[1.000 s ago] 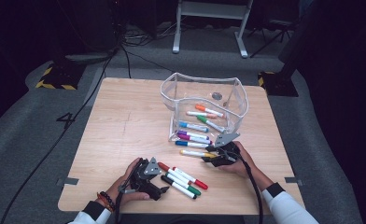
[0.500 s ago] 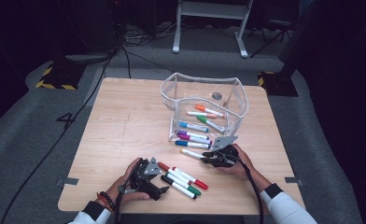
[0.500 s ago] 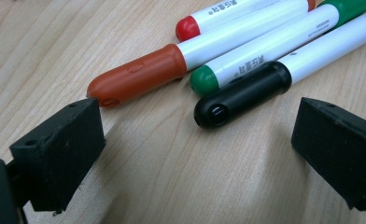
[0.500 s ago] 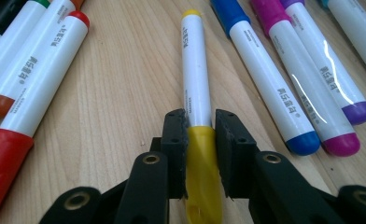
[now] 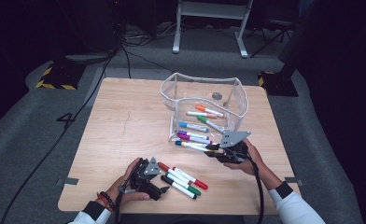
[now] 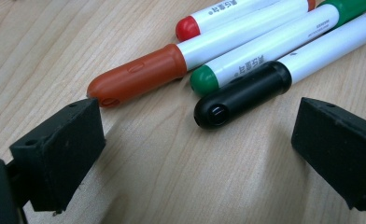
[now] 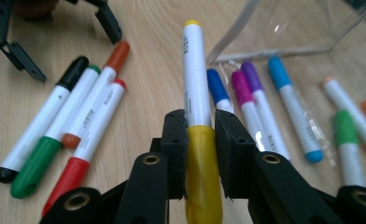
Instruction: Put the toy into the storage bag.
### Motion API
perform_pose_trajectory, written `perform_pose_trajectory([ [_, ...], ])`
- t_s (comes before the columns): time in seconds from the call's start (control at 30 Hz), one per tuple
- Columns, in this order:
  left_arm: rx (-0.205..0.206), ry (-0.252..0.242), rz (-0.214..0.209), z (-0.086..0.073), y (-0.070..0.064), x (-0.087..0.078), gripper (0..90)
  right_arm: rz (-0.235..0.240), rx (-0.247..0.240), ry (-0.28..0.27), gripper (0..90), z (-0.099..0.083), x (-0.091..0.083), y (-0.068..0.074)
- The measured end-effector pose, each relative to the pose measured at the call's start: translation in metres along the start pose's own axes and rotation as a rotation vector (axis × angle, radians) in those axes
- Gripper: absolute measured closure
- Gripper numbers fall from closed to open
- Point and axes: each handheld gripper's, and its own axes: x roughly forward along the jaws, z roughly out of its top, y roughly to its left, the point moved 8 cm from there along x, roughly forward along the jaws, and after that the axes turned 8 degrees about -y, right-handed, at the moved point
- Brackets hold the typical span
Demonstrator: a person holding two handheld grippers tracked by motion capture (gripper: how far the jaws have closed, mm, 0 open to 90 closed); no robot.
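My right gripper (image 7: 200, 135) clamps the yellow marker (image 7: 196, 98) by its cap, just outside the clear pouch (image 5: 202, 100) mouth near the table's (image 5: 125, 116) right edge; the barrel could pull free. My left gripper (image 6: 195, 149) gapes wide before the black marker (image 6: 246, 91).

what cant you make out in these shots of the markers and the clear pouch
- Yellow marker: in the right gripper view the right gripper jaws cover part of its cap, and the bottom edge cuts its end.
- Black marker: in the left gripper view the right edge cuts its barrel.
- Printing on the white barrels: too small in the high view, blurred in the right gripper view.
- Small dark object in the clear pouch: too small to identify in the high view.
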Motion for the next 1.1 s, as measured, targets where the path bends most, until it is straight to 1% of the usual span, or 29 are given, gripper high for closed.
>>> perform_pose_trajectory([
  [0.13, 0.0, 0.0, 0.0, 0.0, 0.0, 0.0, 2.8, -0.01, -0.033, -0.037, 75.1, 0.025, -0.019, -0.003],
  [0.23, 0.0, 0.0, 0.0, 0.0, 0.0, 0.0, 2.8, 0.01, -0.049, -0.054, 75.1, 0.042, -0.031, -0.004],
  [0.3, 0.0, 0.0, 0.0, 0.0, 0.0, 0.0, 2.9, -0.005, -0.064, -0.054, 75.1, 0.051, -0.037, -0.008],
  [0.4, 0.0, 0.0, 0.0, 0.0, 0.0, 0.0, 2.8, -0.018, -0.065, -0.089, 75.1, 0.067, -0.048, -0.016],
  [0.47, 0.0, 0.0, 0.0, 0.0, 0.0, 0.0, 2.8, -0.035, -0.083, -0.107, 75.1, 0.077, -0.054, -0.023],
  [0.5, 0.0, 0.0, 0.0, 0.0, 0.0, 0.0, 2.8, -0.041, -0.081, -0.117, 75.1, 0.082, -0.057, -0.026],
  [0.53, 0.0, 0.0, 0.0, 0.0, 0.0, 0.0, 2.8, -0.042, -0.085, -0.121, 75.1, 0.086, -0.06, -0.029],
  [0.63, 0.0, 0.0, 0.0, 0.0, 0.0, 0.0, 2.8, -0.065, -0.108, -0.124, 75.1, 0.099, -0.066, -0.037],
  [0.7, 0.0, 0.0, 0.0, 0.0, 0.0, 0.0, 2.8, -0.085, -0.114, -0.121, 75.1, 0.104, -0.069, -0.044],
  [0.8, 0.0, 0.0, 0.0, 0.0, 0.0, 0.0, 2.8, -0.096, -0.107, -0.125, 75.1, 0.112, -0.07, -0.057],
  [0.83, 0.0, 0.0, 0.0, 0.0, 0.0, 0.0, 2.8, -0.096, -0.095, -0.127, 75.1, 0.114, -0.069, -0.062],
  [0.93, 0.0, 0.0, 0.0, 0.0, 0.0, 0.0, 2.8, -0.117, -0.074, -0.117, 75.1, 0.116, -0.063, -0.082],
  [0.97, 0.0, 0.0, 0.0, 0.0, 0.0, 0.0, 2.8, -0.116, -0.064, -0.111, 75.1, 0.116, -0.06, -0.09],
  [1.03, 0.0, 0.0, 0.0, 0.0, 0.0, 0.0, 2.8, -0.136, -0.059, -0.091, 75.1, 0.115, -0.056, -0.101],
  [1.1, 0.0, 0.0, 0.0, 0.0, 0.0, 0.0, 2.8, -0.136, -0.039, -0.079, 75.1, 0.113, -0.051, -0.113],
])
